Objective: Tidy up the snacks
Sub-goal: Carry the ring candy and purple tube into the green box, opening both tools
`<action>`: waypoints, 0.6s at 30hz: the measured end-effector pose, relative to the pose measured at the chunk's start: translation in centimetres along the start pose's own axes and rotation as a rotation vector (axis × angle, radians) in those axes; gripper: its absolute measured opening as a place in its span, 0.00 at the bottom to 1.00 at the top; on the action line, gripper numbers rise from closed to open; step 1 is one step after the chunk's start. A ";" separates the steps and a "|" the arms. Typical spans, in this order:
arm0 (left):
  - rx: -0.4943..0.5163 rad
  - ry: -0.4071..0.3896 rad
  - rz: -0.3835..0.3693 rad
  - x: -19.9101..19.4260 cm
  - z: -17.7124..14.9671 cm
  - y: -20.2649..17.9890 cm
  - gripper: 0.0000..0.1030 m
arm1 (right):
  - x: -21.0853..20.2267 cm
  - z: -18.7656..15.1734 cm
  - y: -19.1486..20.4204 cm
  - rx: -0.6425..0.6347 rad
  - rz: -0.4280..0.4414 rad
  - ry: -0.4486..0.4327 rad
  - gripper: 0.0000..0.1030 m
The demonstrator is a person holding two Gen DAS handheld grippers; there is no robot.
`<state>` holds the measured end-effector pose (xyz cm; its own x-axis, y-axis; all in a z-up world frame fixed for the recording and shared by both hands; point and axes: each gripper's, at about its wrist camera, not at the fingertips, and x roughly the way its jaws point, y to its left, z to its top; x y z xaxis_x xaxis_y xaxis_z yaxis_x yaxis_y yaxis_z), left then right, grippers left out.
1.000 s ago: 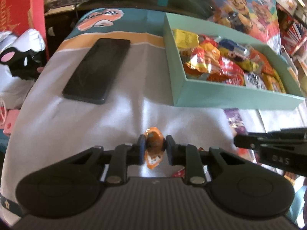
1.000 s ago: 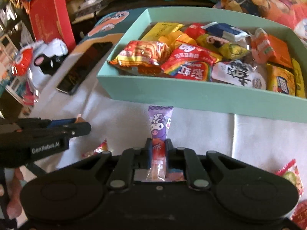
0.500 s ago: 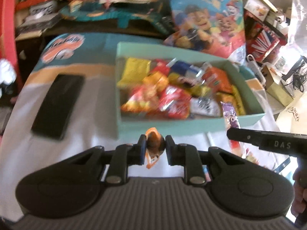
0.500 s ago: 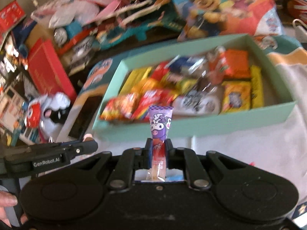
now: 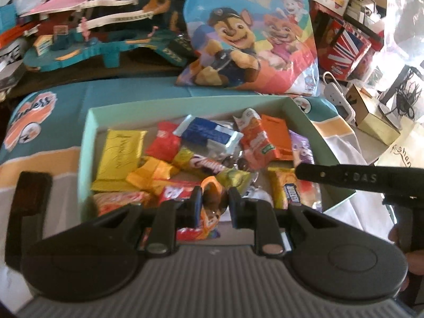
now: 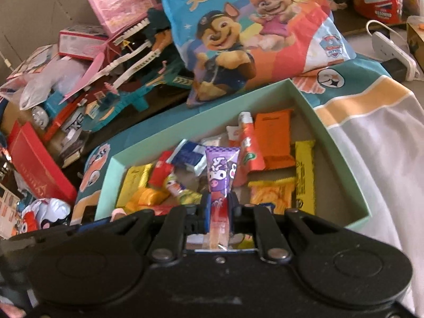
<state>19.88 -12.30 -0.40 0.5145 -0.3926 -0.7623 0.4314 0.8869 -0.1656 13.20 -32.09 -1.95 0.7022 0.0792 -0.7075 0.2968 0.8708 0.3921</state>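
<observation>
Now, on the left, the left tongs (image 5: 213, 202) are pinching an orange snack packet (image 5: 209, 212) just over the near edge of the mint-green box (image 5: 84, 143), which is already holding many wrapped snacks. To the right, the right tongs (image 6: 219, 206) are pinching a purple candy tube (image 6: 221, 171) above the same box. Both snacks are not yet dropped in, so releasing them is probably what is left.
</observation>
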 end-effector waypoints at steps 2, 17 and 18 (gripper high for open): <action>0.006 0.012 -0.002 0.8 0.1 -0.4 0.20 | 0.9 0.4 -0.5 0.010 0.000 0.007 0.13; 0.025 0.011 0.129 1.2 -1.0 -1.4 1.00 | 0.1 -0.1 -1.1 0.039 -0.009 -0.052 1.00; 0.023 0.011 0.128 1.0 -1.1 -1.4 1.00 | -0.1 -0.3 -1.0 0.036 -0.011 -0.047 1.00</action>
<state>18.96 -13.69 -1.58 0.5586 -0.2738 -0.7829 0.3798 0.9236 -0.0520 12.66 -32.85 -2.47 0.7282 0.0461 -0.6838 0.3272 0.8533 0.4060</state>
